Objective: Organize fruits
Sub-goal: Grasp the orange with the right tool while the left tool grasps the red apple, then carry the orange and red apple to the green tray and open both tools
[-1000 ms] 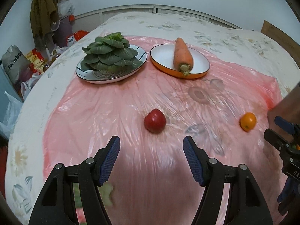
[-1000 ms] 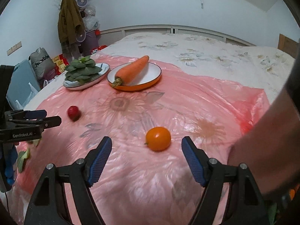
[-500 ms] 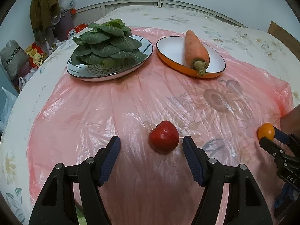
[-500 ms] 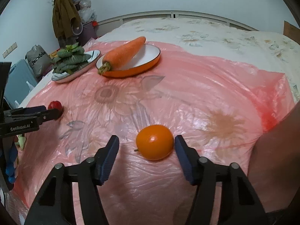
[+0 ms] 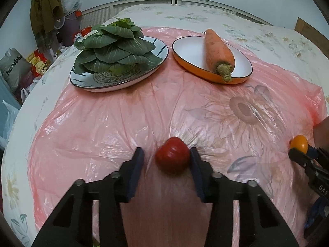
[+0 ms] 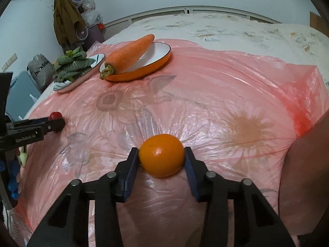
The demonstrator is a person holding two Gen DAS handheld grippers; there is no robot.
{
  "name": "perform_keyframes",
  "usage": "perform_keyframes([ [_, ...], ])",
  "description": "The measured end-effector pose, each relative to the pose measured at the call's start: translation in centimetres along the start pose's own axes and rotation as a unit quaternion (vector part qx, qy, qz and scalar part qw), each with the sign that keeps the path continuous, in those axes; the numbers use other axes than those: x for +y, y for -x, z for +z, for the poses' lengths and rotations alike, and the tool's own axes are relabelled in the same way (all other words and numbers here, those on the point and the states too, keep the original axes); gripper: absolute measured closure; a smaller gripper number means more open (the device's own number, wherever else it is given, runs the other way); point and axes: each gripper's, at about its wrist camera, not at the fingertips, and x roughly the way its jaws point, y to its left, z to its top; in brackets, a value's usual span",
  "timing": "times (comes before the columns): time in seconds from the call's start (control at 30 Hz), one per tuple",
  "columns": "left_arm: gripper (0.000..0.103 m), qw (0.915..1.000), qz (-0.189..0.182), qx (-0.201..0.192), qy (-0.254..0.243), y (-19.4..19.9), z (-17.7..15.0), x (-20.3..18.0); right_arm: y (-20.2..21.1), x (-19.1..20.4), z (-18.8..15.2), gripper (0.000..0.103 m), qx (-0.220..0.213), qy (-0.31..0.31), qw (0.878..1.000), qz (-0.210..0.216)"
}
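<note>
We've got both grippers low on the pink plastic sheet [image 5: 102, 127] so each can grab its own fruit. The left gripper [image 5: 167, 158] has just been closing around the small red tomato-like fruit [image 5: 172, 154], a gap showing on one side. The right gripper [image 6: 161, 158] has just been closing and now pinches the round orange citrus [image 6: 161, 158].

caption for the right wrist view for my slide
Right gripper closing on an orange lying on pink plastic sheet.
</note>
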Motion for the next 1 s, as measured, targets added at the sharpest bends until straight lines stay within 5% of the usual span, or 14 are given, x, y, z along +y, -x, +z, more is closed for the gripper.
perform_keyframes([
  [1.0,0.077,0.9981,-0.048,-0.032,0.022,4.4,-1.2,2.1,4.1,2.1,-1.8,0.055,-0.008,-0.001,1.000,0.013],
])
